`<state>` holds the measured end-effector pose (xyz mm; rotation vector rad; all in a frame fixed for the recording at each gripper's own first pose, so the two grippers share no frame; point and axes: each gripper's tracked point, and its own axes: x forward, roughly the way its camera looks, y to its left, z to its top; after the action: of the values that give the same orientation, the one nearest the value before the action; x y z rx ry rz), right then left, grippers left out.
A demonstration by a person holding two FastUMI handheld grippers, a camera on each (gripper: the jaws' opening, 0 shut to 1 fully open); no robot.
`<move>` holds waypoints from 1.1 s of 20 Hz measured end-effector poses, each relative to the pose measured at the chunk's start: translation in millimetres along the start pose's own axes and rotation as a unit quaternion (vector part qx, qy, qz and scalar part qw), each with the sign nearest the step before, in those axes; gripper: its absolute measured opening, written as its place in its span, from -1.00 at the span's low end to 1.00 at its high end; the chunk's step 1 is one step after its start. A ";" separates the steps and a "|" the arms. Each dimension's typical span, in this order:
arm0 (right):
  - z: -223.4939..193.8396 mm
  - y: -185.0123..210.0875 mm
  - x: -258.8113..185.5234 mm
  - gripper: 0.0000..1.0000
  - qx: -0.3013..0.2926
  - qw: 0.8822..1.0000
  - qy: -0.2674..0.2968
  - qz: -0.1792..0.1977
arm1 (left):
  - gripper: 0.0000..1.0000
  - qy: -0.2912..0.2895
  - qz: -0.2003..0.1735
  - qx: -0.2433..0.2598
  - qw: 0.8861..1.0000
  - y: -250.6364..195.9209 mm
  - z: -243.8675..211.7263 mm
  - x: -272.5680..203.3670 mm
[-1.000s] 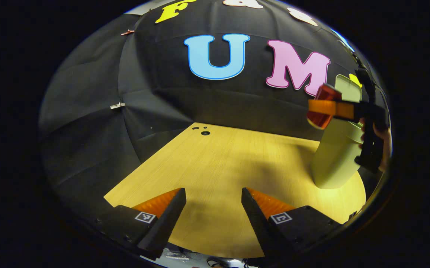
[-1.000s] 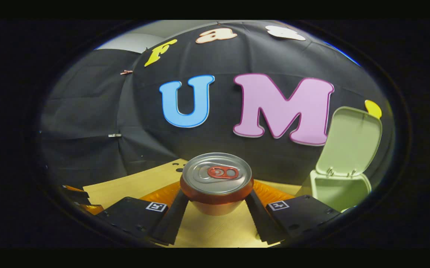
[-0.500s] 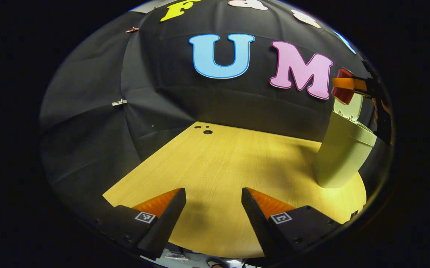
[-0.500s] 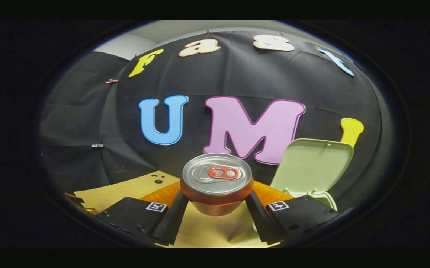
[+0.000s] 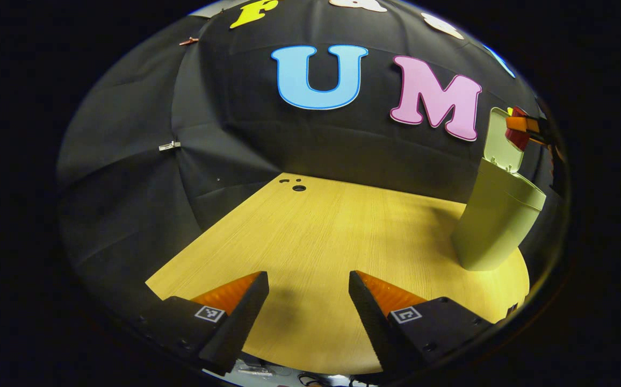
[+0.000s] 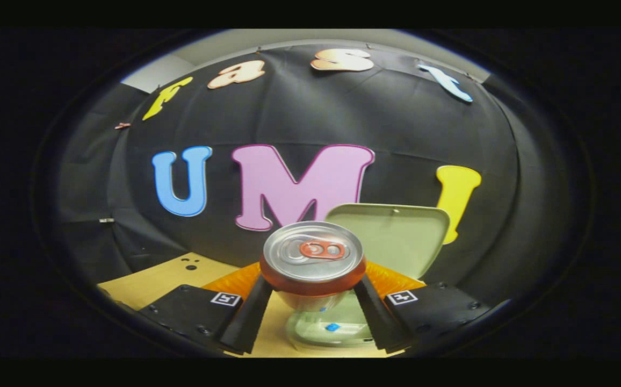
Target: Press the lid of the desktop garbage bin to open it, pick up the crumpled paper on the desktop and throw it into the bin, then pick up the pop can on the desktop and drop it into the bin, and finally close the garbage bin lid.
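Right gripper view looks along the right gripper (image 6: 313, 293), held level with both fingers clamped on the sides of the upright pop can (image 6: 313, 260). Directly below and just beyond the can sits the open garbage bin (image 6: 337, 330), its lid (image 6: 396, 234) raised behind; something pale lies inside, perhaps the crumpled paper. Left gripper view has the left gripper (image 5: 309, 301) hovering low over the wooden desktop (image 5: 343, 231), fingers apart and empty, well apart from the bin.
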<state>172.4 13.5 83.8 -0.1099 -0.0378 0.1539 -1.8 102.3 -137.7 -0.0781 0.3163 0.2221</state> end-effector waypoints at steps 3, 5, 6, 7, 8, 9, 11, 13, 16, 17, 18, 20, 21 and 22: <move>-11.1 -23.6 0.9 0.65 -0.002 1.000 0.012 -0.019 | 0.92 0.005 -0.002 0.001 1.000 -4.6 -1.4 3.8; -21.3 -36.9 1.7 0.65 -0.003 0.999 0.023 -0.030 | 0.92 0.006 -0.004 0.000 1.000 -9.8 -0.3 5.1; -25.1 -41.0 2.7 0.65 -0.002 0.999 0.027 -0.033 | 0.92 0.006 -0.006 0.002 1.000 -12.3 0.1 6.0; -29.4 -44.4 3.7 0.65 0.001 0.999 0.032 -0.036 | 0.92 0.006 -0.007 0.005 1.000 -15.2 1.2 7.0; -32.6 -46.3 4.4 0.65 0.003 0.999 0.037 -0.037 | 0.92 0.005 -0.008 0.009 1.000 -18.3 2.9 7.2; -35.5 -47.5 5.5 0.65 0.004 0.998 0.040 -0.038 | 0.92 0.006 -0.009 0.013 1.000 -20.3 3.2 8.3; -39.8 -48.5 8.3 0.65 0.002 0.998 0.046 -0.037 | 0.92 0.007 -0.010 0.019 1.000 -23.2 4.1 10.2; -41.4 -48.9 11.1 0.67 -0.004 0.998 0.047 -0.036 | 0.92 0.008 -0.010 0.020 1.000 -25.1 4.8 11.4; -41.4 -48.8 14.0 0.71 -0.005 0.998 0.045 -0.037 | 0.92 0.008 -0.012 0.016 1.000 -28.8 5.9 11.6; -41.5 -49.7 14.9 0.75 -0.004 0.998 0.045 -0.039 | 0.92 0.008 -0.011 0.017 1.000 -28.7 5.2 11.6; -41.2 -52.2 16.8 0.77 -0.004 0.998 0.043 -0.043 | 0.92 0.008 -0.011 0.017 1.000 -28.5 5.5 12.1; -39.5 -55.1 20.1 0.86 -0.002 0.998 0.040 -0.049 | 0.92 0.008 -0.009 0.018 1.000 -29.1 4.9 11.3; -37.1 -55.8 20.2 0.89 -0.001 0.998 0.038 -0.049 | 0.92 0.009 -0.008 0.019 1.000 -28.1 4.4 10.9; -33.2 -56.1 21.2 0.90 0.000 0.998 0.035 -0.049 | 0.92 0.010 -0.007 0.018 1.000 -27.7 4.1 10.4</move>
<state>203.3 -41.9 57.7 -0.1126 0.0263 0.0517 15.3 77.9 -135.9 -0.0462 0.3394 0.2023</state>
